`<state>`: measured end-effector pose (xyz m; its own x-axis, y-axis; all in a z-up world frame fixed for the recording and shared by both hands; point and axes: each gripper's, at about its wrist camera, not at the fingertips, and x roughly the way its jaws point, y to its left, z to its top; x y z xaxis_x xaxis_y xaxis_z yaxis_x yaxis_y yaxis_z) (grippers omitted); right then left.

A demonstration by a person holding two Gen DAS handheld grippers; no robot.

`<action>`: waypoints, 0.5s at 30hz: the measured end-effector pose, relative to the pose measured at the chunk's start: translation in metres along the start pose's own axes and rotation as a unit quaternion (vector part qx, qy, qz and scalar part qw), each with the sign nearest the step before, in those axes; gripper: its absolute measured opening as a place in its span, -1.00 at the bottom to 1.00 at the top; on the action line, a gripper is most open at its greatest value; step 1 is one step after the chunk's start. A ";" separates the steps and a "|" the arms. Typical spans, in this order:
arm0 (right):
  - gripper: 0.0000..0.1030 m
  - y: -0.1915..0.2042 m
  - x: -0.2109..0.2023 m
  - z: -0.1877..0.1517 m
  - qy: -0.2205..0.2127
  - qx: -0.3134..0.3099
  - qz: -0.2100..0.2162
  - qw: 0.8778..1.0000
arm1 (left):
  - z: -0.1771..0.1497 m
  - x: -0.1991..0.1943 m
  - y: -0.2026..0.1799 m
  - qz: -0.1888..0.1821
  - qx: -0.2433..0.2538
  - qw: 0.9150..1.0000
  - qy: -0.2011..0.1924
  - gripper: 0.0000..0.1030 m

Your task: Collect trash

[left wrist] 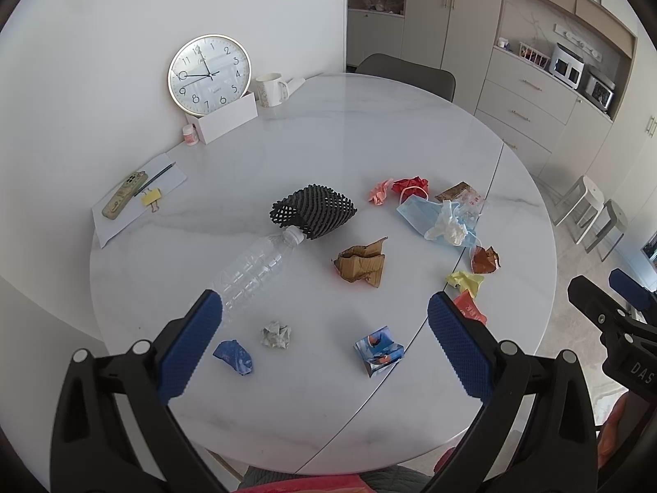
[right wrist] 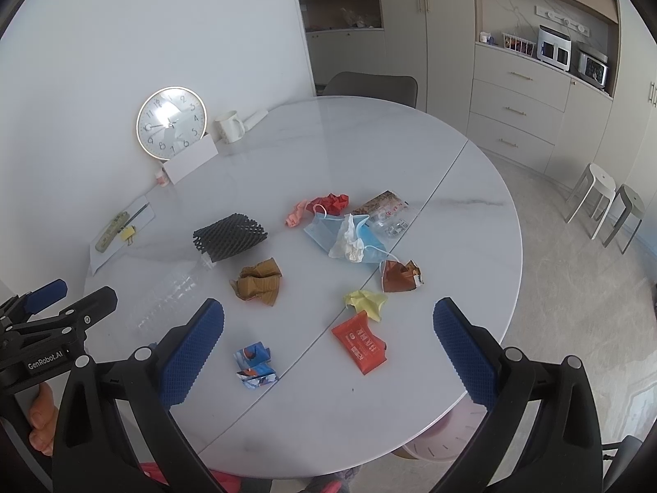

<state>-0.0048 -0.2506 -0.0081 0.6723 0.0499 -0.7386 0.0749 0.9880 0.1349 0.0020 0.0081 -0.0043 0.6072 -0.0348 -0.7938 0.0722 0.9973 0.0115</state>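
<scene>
Holding both claws wide and empty above the near edge of the surface (left wrist: 369,123), we judge the trash light and soft. Left claw (left wrist: 324,337) hangs over the grey paper ball (left wrist: 276,333); right claw (right wrist: 328,341) over the red wrapper (right wrist: 361,343). Taking the black foam net (left wrist: 314,210) as our mark, the clear bottle (left wrist: 254,267) touches its near side: light, slick, likely to roll, best pinched at the neck. Right of the net, the blue mask (left wrist: 423,213) is limp; we would pinch its bunched middle. We see no bin; the mug (left wrist: 271,88) beyond the net shows no contents.
</scene>
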 end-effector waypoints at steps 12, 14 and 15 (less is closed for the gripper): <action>0.96 0.003 0.001 -0.002 0.003 -0.006 -0.003 1.000 | -0.003 0.001 0.004 -0.002 -0.005 1.000 0.007 0.87; 0.96 0.004 0.001 -0.002 0.003 -0.008 -0.004 1.000 | -0.003 0.001 0.005 -0.002 -0.008 1.000 0.008 0.87; 0.96 0.005 0.001 -0.002 0.002 -0.010 -0.004 1.000 | -0.004 0.001 0.007 -0.003 -0.009 1.000 0.008 0.87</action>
<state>-0.0058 -0.2452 -0.0095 0.6694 0.0425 -0.7417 0.0657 0.9911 0.1161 0.0000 0.0150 -0.0075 0.5943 -0.0405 -0.8032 0.0614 0.9981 -0.0049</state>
